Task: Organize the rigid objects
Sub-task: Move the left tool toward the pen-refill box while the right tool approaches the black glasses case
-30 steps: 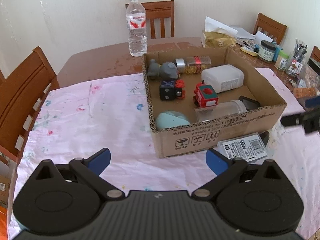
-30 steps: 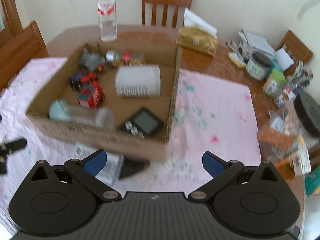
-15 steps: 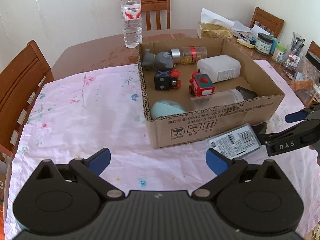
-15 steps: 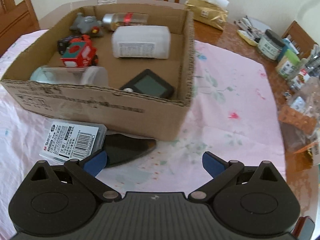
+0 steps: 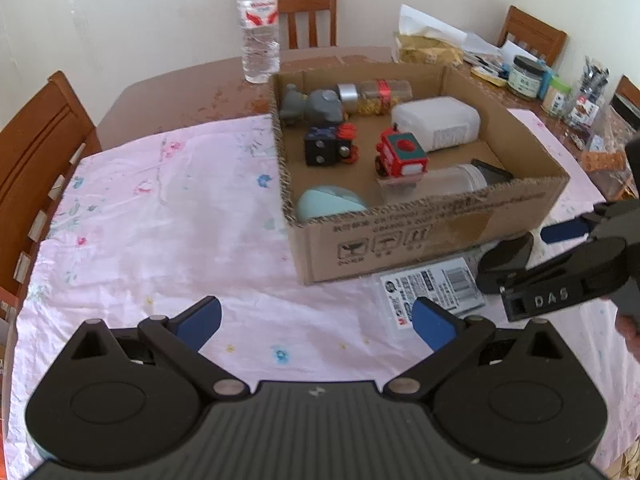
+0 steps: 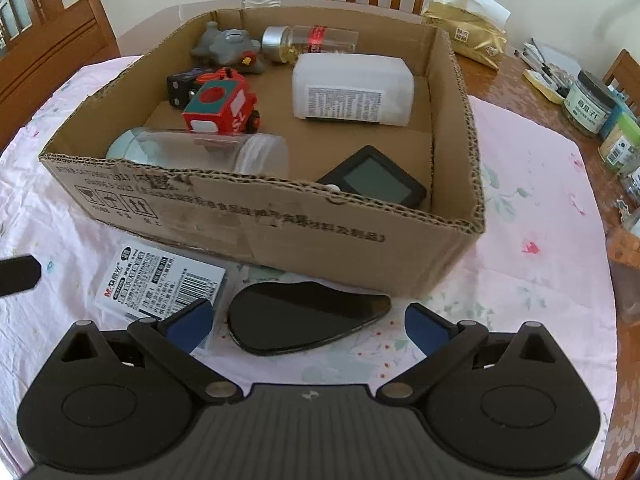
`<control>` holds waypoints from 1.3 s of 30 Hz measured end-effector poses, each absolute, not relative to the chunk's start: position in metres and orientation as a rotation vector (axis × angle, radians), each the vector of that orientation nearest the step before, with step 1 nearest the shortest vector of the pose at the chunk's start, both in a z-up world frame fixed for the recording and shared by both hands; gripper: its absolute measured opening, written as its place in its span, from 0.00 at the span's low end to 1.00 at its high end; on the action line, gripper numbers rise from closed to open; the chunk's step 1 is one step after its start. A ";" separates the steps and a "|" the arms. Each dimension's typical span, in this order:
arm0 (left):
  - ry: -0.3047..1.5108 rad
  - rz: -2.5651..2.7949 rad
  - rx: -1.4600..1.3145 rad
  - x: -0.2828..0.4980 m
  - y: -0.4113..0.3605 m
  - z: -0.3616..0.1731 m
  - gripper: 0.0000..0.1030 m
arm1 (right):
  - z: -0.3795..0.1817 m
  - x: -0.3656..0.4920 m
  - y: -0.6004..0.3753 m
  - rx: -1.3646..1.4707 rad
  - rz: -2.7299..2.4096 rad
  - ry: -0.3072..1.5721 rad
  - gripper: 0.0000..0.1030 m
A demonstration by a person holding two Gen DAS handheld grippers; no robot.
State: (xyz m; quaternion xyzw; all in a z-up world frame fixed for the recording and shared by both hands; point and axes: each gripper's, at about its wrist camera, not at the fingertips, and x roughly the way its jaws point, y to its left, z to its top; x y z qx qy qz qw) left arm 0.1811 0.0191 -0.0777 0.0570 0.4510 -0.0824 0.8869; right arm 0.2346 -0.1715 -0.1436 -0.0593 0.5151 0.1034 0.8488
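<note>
On pink cloth, front of cardboard box: two items left out — flat black teardrop piece and labelled pack, side by side, both just beside box's front wall. Box already holds most of the lot: red toy truck, white bottle, clear jar on its side, grey toy, spice jar, black dice cube, small screen gadget, pale blue thing. I judge the task mostly done; those two pieces remain.

R gripper low over black piece, jaws wide apart, straddling it, nothing held. L gripper hangs back over bare cloth, jaws apart, empty.

Vs 0.5 s ago: my R unit has dropped closer and shifted onto black piece; it was further back and higher. L view has edged nearer the box; R tool looms larger at its right edge. Items themselves unmoved.
</note>
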 end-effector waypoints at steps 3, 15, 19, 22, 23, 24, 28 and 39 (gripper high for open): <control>0.955 -0.192 0.118 0.181 0.012 -0.084 0.98 | -0.144 0.231 -0.181 -0.144 0.239 1.088 1.00; 1.000 -0.214 0.108 0.190 -0.022 -0.103 0.98 | -0.155 0.233 -0.195 -0.187 0.293 1.039 1.00; 1.008 -0.233 0.110 0.194 -0.036 -0.108 0.98 | -0.155 0.233 -0.214 -0.178 0.277 1.030 1.00; 1.015 -0.241 0.107 0.199 -0.046 -0.114 0.98 | -0.155 0.233 -0.226 -0.186 0.296 1.023 1.00; 1.017 -0.242 0.099 0.201 -0.049 -0.116 0.98 | -0.156 0.232 -0.229 -0.193 0.310 1.021 1.00; 1.020 -0.238 0.092 0.203 -0.052 -0.118 0.98 | -0.156 0.232 -0.229 -0.200 0.321 1.019 1.00; 1.024 -0.224 0.066 0.209 -0.060 -0.123 0.98 | -0.156 0.229 -0.233 -0.220 0.366 1.003 1.00; 1.034 -0.158 0.099 0.209 -0.054 -0.137 1.00 | -0.157 0.226 -0.238 -0.226 0.382 0.992 1.00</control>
